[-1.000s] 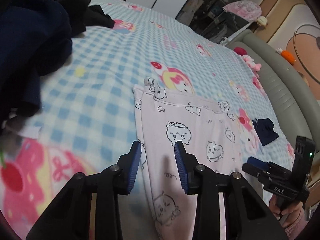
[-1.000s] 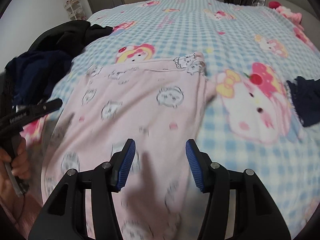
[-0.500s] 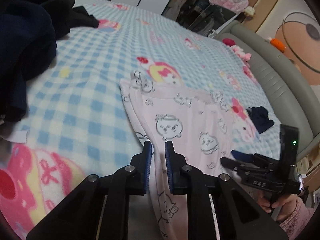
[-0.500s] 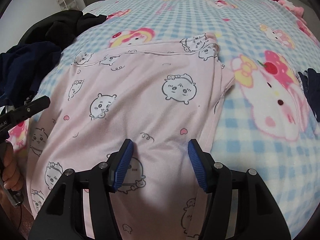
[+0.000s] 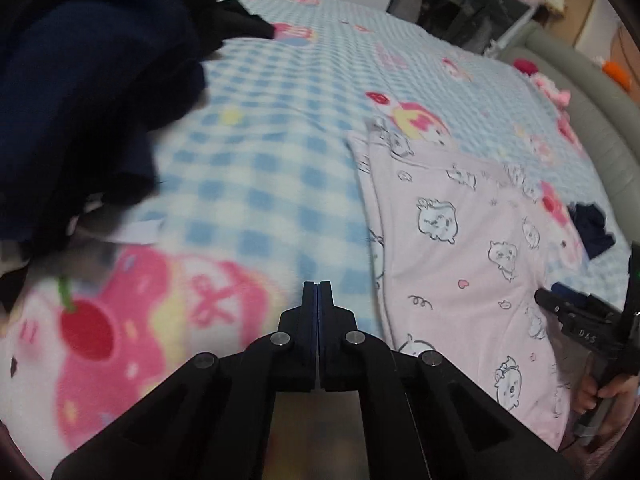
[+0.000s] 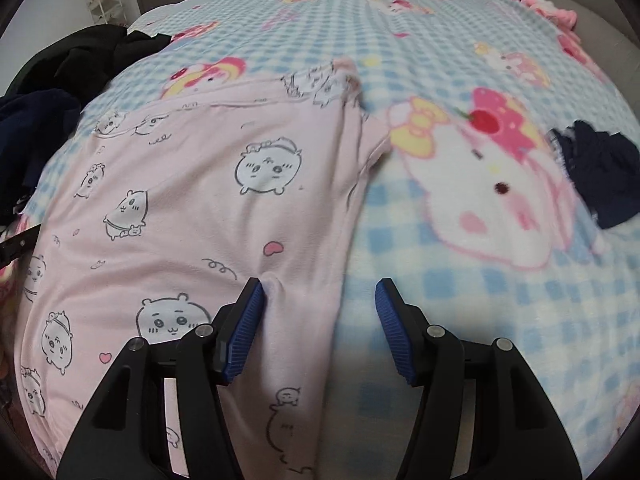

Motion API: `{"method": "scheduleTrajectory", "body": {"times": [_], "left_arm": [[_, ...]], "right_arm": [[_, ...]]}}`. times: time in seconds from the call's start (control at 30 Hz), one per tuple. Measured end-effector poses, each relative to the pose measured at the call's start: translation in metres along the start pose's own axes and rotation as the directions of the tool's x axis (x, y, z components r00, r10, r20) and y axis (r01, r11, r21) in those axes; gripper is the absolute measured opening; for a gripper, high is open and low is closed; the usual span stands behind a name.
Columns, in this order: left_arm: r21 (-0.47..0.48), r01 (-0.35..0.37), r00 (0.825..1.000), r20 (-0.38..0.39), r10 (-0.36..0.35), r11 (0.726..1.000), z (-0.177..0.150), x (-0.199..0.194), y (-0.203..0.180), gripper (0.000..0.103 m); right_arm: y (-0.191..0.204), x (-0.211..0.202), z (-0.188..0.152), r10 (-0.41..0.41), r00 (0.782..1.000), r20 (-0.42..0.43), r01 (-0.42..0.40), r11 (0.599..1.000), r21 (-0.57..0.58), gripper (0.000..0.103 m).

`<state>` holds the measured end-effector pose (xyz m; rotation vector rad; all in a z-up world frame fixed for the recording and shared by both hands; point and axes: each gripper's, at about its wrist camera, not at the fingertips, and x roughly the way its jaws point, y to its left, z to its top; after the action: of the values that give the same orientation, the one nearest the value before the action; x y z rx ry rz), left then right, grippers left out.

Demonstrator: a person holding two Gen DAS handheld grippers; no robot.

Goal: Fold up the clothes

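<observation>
A pink garment with cartoon animal prints [image 6: 192, 208] lies spread flat on the blue checked bed cover [image 6: 460, 24]. It also shows in the left wrist view [image 5: 460, 264]. My left gripper [image 5: 318, 292] is shut and empty, over the bed cover just left of the garment's left edge. My right gripper [image 6: 320, 312] is open and straddles the garment's right edge; its left pad presses a small wrinkle into the cloth. The right gripper also shows in the left wrist view [image 5: 576, 312], with a hand on it.
A pile of dark navy and black clothes [image 5: 80, 80] lies on the left of the bed, also in the right wrist view [image 6: 52, 92]. A small dark navy item [image 6: 596, 172] lies at the right. A grey padded bed frame [image 5: 592, 96] runs along the far right.
My left gripper closed fully and shifted left, off the garment's edge onto the bed cover. My right gripper moved right, from over the cloth to straddling the garment's right edge.
</observation>
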<state>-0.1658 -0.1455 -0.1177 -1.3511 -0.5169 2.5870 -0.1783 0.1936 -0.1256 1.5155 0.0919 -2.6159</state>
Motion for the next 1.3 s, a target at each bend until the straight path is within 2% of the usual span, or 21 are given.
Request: {"method": "scheduleTrajectory", "body": {"times": [0.07,0.17,0.27,0.37,0.43,0.47,0.5,0.57,0.67,0.73,0.83,0.87,0.9,0.97,1.0,1.07,1.13,1.2,1.23,1.27,1.3], "left_arm": [[-0.030,0.068,0.997,0.036,-0.067,0.997,0.003,-0.011,0.007,0.001],[0.030,0.100,0.991,0.089,-0.103,0.994,0.008,-0.014,-0.010,0.001],[0.124,0.132,0.989,0.047,-0.139,0.983,0.029,0.006,-0.040,0.001],[0.255,0.150,0.988,-0.018,-0.150,0.955,0.051,0.033,-0.072,0.002],[0.294,0.126,0.992,-0.046,-0.117,0.948,0.060,0.054,-0.081,0.011],[0.298,0.102,0.994,-0.057,-0.089,0.949,0.061,0.065,-0.081,0.030],[0.302,0.078,0.996,-0.068,-0.060,0.950,0.063,0.076,-0.080,0.043],[0.305,0.029,0.997,-0.071,-0.008,0.952,0.062,0.088,-0.071,0.041],[0.261,-0.021,0.997,-0.068,0.040,0.965,0.066,0.090,-0.049,0.016],[0.201,-0.041,0.997,-0.055,0.053,0.979,0.072,0.085,-0.033,0.009],[0.100,-0.082,0.997,-0.009,0.083,0.992,0.082,0.077,-0.011,0.010],[0.077,-0.070,0.998,0.010,0.070,0.995,0.083,0.072,-0.007,0.010],[0.073,-0.022,1.000,0.018,0.021,0.997,0.084,0.068,-0.007,0.012],[0.100,0.084,0.996,0.024,-0.086,0.991,0.082,0.060,-0.014,0.022],[0.140,0.112,0.993,0.033,-0.117,0.984,0.078,0.057,-0.023,0.027],[0.223,0.139,0.988,0.033,-0.150,0.965,0.070,0.057,-0.041,0.028],[0.293,0.130,0.991,0.003,-0.137,0.947,0.064,0.065,-0.057,0.028],[0.303,0.022,1.000,-0.020,-0.016,0.953,0.063,0.080,-0.056,0.028],[0.275,-0.027,0.998,-0.040,0.039,0.961,0.064,0.088,-0.048,0.026],[0.240,-0.048,0.997,-0.041,0.060,0.970,0.067,0.087,-0.041,0.018],[0.201,-0.054,0.998,-0.030,0.061,0.978,0.071,0.082,-0.034,0.015]], "right_arm": [[-0.002,-0.011,0.002,0.049,0.998,0.029,-0.049,0.999,0.020,0.058],[-0.006,-0.024,0.014,0.118,0.990,0.081,-0.123,0.991,0.055,0.058],[-0.005,-0.025,0.034,0.103,0.990,0.096,-0.107,0.994,0.029,0.058],[0.004,-0.015,0.057,0.079,0.994,0.073,-0.075,0.996,-0.049,0.058],[0.013,-0.003,0.069,0.063,0.996,0.058,-0.057,0.993,-0.100,0.058],[0.017,0.004,0.074,0.049,0.998,0.049,-0.043,0.992,-0.119,0.058],[0.019,0.011,0.078,0.030,0.999,0.042,-0.024,0.991,-0.131,0.058],[0.017,0.024,0.081,-0.020,0.999,0.036,0.025,0.991,-0.135,0.058],[0.006,0.042,0.086,-0.072,0.997,0.027,0.074,0.992,-0.106,0.058],[-0.008,0.051,0.088,-0.085,0.996,0.018,0.086,0.995,-0.055,0.058],[-0.035,0.062,0.093,-0.072,0.997,0.001,0.072,0.996,0.051,0.059],[-0.040,0.060,0.094,-0.058,0.998,0.005,0.057,0.995,0.083,0.059],[-0.042,0.053,0.095,-0.058,0.998,0.030,0.055,0.993,0.100,0.059],[-0.041,0.034,0.096,-0.049,0.994,0.102,0.038,0.993,0.108,0.059],[-0.039,0.028,0.097,-0.022,0.992,0.124,0.010,0.995,0.095,0.059],[-0.033,0.018,0.100,0.033,0.987,0.156,-0.044,0.997,0.064,0.060],[-0.020,0.026,0.102,0.098,0.989,0.108,-0.097,0.995,-0.009,0.060],[0.002,0.047,0.097,0.124,0.992,-0.014,-0.125,0.986,-0.107,0.060],[0.010,0.054,0.095,0.107,0.993,-0.048,-0.113,0.984,-0.138,0.059],[0.011,0.057,0.093,0.070,0.997,-0.042,-0.075,0.987,-0.144,0.060],[0.012,0.060,0.092,0.032,0.999,-0.036,-0.037,0.988,-0.150,0.060]]}}
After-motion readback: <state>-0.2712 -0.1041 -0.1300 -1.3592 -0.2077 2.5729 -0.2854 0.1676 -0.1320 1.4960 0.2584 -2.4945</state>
